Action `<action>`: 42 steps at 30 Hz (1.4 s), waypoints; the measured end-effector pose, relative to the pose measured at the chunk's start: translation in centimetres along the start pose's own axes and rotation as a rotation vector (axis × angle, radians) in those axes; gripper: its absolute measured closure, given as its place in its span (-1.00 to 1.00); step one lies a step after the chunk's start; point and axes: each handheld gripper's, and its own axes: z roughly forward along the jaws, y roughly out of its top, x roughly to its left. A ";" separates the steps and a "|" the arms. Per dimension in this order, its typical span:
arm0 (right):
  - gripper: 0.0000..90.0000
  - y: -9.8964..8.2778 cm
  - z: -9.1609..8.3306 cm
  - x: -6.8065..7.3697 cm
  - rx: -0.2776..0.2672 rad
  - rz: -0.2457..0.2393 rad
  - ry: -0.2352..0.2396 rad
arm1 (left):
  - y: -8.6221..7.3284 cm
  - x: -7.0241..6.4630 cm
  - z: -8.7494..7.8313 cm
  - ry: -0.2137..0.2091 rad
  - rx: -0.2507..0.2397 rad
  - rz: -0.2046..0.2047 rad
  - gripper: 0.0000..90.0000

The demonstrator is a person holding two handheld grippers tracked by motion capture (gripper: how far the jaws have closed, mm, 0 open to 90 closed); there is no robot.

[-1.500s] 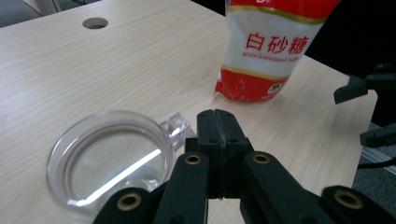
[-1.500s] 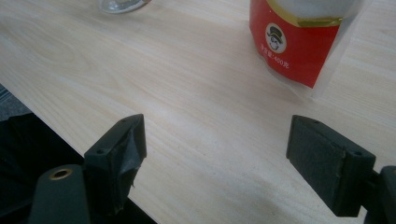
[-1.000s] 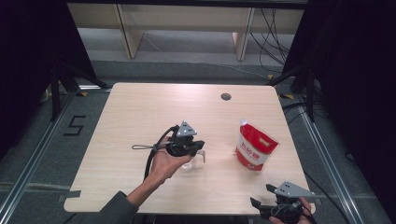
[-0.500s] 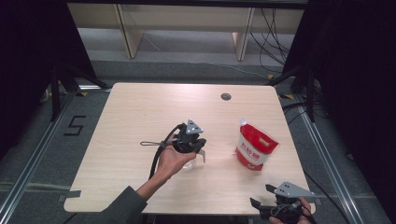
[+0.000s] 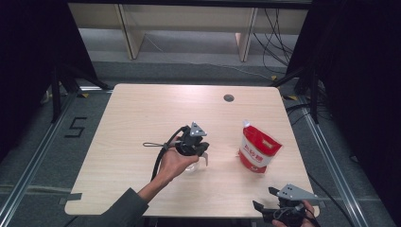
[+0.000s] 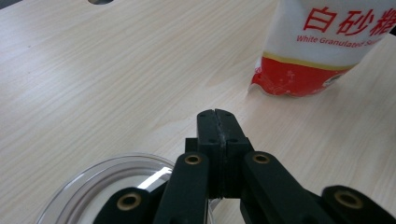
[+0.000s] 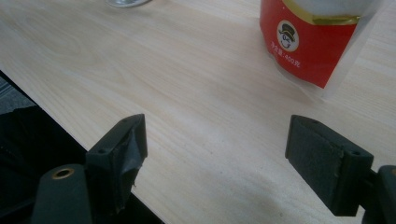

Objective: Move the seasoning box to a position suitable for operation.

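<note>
**A:** Where do your grippers stand?

**B:** My left gripper (image 5: 201,152) is near the table's (image 5: 142,113) middle, with its jaws pressed flat together and nothing between them. In the left gripper view the closed tips (image 6: 217,122) hang above the wood, just past the rim of a clear glass (image 6: 100,186).

**A:** Does it touch the glass?

**B:** I can't tell. From the high view the glass (image 5: 194,164) sits right under the gripper, at about 6 o'clock of it, partly covered by my hand (image 5: 172,161). It's transparent, round-rimmed, standing upright on the table.

**A:** And the right one?

**B:** My right gripper (image 5: 267,201) is at the table's near edge, at 5 o'clock from the centre. Its jaws stand wide apart and hold nothing; the right gripper view shows bare wood between the pads (image 7: 322,163).

**A:** What else is out there?

**B:** A sugar pouch (image 5: 257,147), red and white, stands at about 3 o'clock of the left gripper, well apart from it. In the left gripper view the pouch (image 6: 327,46) reads "White Granulated". A small round hole (image 5: 229,98) lies at 12 o'clock on the table.
</note>
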 end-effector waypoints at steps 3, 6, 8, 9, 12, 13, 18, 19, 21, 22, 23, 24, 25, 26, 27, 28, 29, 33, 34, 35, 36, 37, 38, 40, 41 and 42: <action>-0.52 0.0 0.0 -0.2 0.001 -0.024 -0.002 | 0.1 -0.1 0.0 -0.002 0.008 0.007 0.99; -0.52 0.0 0.0 0.0 0.001 0.004 0.000 | 0.1 -0.1 -0.1 -0.011 0.016 0.003 0.98; -0.52 0.0 0.0 -0.1 -0.002 0.008 0.009 | 0.0 -0.3 -0.2 -0.022 0.022 0.009 0.98; -0.52 0.0 0.0 0.0 0.003 0.009 0.007 | 0.0 -0.4 -0.2 -0.018 0.026 0.015 0.98; -0.52 0.0 0.0 0.1 0.004 0.023 0.011 | 0.0 -0.6 -0.3 -0.033 0.029 0.030 0.98; -0.52 0.0 -0.1 0.1 0.001 0.022 0.009 | 0.0 -0.6 -0.4 -0.036 0.026 0.057 0.98; -0.52 0.0 0.0 -0.3 -0.002 0.000 0.004 | -0.3 -1.3 -0.9 -0.055 0.052 0.079 0.98; -0.52 0.0 0.0 -0.2 -0.003 0.003 0.007 | -0.4 -1.5 -0.9 -0.059 0.052 0.084 0.98; -0.52 0.0 -0.1 0.0 0.003 0.022 0.008 | -0.5 -1.7 -1.1 -0.066 0.055 0.096 0.98; -0.52 0.0 -0.1 -0.2 -0.009 -0.014 -0.001 | -0.6 -1.8 -1.2 -0.068 0.058 0.104 0.98; -0.52 0.0 0.0 -0.1 -0.001 0.006 0.013 | -0.7 -2.1 -1.5 -0.072 0.061 0.122 0.98; -0.52 0.0 0.0 -0.2 -0.002 0.005 0.012 | -0.8 -2.3 -1.6 -0.075 0.068 0.133 0.98; -0.52 0.0 -0.1 -0.2 -0.003 0.009 0.010 | -0.9 -2.4 -1.7 -0.079 0.070 0.141 0.98; -0.52 0.0 -0.1 -0.3 -0.007 0.001 0.006 | -1.1 -2.6 -2.0 -0.078 0.072 0.154 0.98; -0.52 0.0 -0.1 -0.3 -0.010 -0.005 -0.002 | -1.2 -2.8 -2.1 -0.081 0.074 0.164 0.98; -0.52 0.0 -0.1 -0.3 -0.010 -0.005 0.000 | -1.3 -2.9 -2.3 -0.084 0.075 0.171 0.98; -0.52 0.0 -0.1 -0.3 -0.004 -0.005 0.002 | -1.5 -3.0 -2.4 -0.089 0.075 0.176 0.98; -0.52 0.0 0.0 -0.3 -0.003 0.002 0.004 | -1.9 -3.2 -3.0 -0.093 0.080 0.202 0.97; -0.52 0.0 0.0 -0.2 -0.003 0.004 0.002 | -2.0 -3.3 -3.1 -0.096 0.084 0.205 0.97; -0.52 0.0 -0.1 0.0 0.005 0.027 0.006 | -2.1 -3.3 -3.2 -0.091 0.082 0.212 0.97; -0.52 0.0 -0.1 0.0 0.008 0.030 0.007 | -2.3 -3.5 -3.4 -0.089 0.079 0.217 0.97; -0.52 0.0 -0.1 0.1 0.012 0.048 0.007 | -2.4 -3.5 -3.5 -0.093 0.076 0.234 0.96; -0.52 0.0 0.0 -0.3 -0.005 0.007 0.007 | -2.6 -3.7 -3.6 -0.092 0.079 0.225 0.97; -0.52 0.0 -0.1 0.0 0.010 0.042 0.006 | -2.8 -3.8 -3.8 -0.091 0.076 0.238 0.96; -0.52 0.0 -0.1 0.0 0.013 0.046 0.005 | -2.9 -3.8 -3.8 -0.085 0.078 0.242 0.96; -0.52 0.0 0.0 -0.1 0.005 0.030 0.005 | -3.0 -3.8 -4.0 -0.087 0.078 0.253 0.96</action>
